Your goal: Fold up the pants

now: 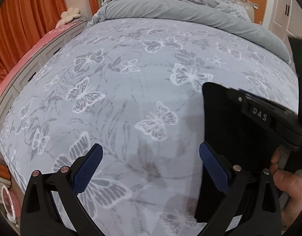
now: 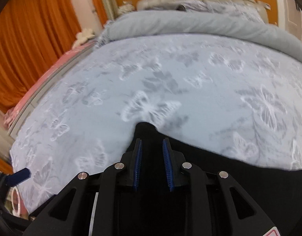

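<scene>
A: What are the jaws doing?

B: The right gripper has its jaws drawn narrow and clamped on the black pants. A peak of the fabric pokes out just past the blue pads, in the lower middle of the right wrist view.

A: And the left one?

B: The left gripper stands wide apart with nothing between the jaws, only the blanket below.

A: Where do the pants run from there?

B: In the right wrist view they stretch from the jaws toward the lower right of the frame, over the bed. In the left wrist view they hang as a dark sheet at the lower right, just behind the left gripper's right-hand pad, with the right gripper's body above them. A hand grips its handle at the right edge.

A: Around that?

B: A pale blue blanket with white butterflies covers the bed. A grey quilt is bunched at the top of the frame, and orange curtains fill the upper left.
</scene>
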